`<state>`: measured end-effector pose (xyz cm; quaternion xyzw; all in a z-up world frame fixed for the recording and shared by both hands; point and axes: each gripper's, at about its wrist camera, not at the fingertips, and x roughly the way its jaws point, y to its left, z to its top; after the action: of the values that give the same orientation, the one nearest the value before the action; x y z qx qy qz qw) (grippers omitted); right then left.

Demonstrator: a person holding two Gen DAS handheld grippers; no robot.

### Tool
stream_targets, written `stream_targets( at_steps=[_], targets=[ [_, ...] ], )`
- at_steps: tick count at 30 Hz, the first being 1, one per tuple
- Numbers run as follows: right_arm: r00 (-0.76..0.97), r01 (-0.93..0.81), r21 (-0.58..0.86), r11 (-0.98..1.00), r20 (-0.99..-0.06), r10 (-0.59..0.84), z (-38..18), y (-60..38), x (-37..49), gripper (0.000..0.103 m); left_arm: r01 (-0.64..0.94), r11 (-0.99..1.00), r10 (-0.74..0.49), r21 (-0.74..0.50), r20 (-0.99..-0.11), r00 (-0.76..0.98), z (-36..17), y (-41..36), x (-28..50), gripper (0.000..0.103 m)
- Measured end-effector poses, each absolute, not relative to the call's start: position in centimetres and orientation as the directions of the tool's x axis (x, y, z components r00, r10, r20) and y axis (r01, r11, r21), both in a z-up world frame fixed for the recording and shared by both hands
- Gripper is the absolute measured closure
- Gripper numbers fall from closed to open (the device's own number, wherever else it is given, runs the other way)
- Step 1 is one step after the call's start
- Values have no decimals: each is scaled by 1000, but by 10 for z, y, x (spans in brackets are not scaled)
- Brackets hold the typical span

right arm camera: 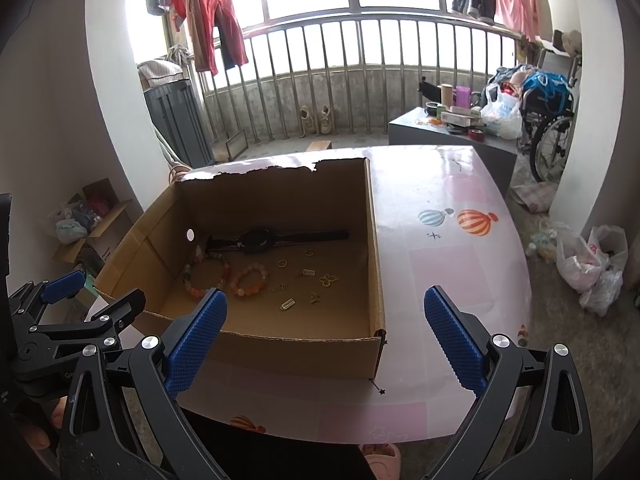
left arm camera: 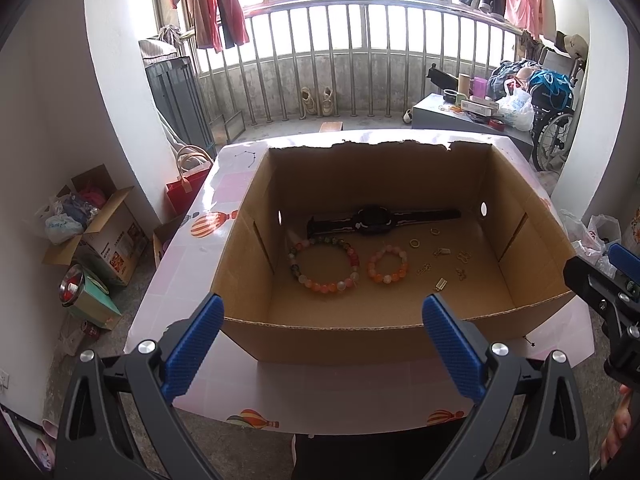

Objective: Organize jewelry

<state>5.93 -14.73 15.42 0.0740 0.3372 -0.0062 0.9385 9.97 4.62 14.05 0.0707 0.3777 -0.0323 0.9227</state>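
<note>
We hold the left gripper [left arm camera: 322, 344] and right gripper [right arm camera: 324, 336] low in frame, jaws spread wide and empty. At centre frame, the cardboard box [left arm camera: 360, 332] holds a watch [left arm camera: 374, 220], two bead bracelets [left arm camera: 324, 264] and small gold pieces [left arm camera: 440, 258], loosely grouped. Whether further sorting remains we cannot tell; nothing is being carried.

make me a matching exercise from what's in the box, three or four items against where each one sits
Items:
1. black watch
2. large bead bracelet
3. small orange bead bracelet
4. small gold charms

Places:
A. right part of the box floor
B. along the far wall
C. nearest the left wall
D. between the large bracelet and the charms

Pairs: 1-B, 2-C, 3-D, 4-A
</note>
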Motion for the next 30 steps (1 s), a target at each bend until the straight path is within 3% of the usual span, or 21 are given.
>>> stream_targets(
  at_steps=[30],
  targets=[
    [765,56,112,992,-643,30,152,-147,58,8,120,989,-22,89,-703,710,142,48,98,6]
  ],
)
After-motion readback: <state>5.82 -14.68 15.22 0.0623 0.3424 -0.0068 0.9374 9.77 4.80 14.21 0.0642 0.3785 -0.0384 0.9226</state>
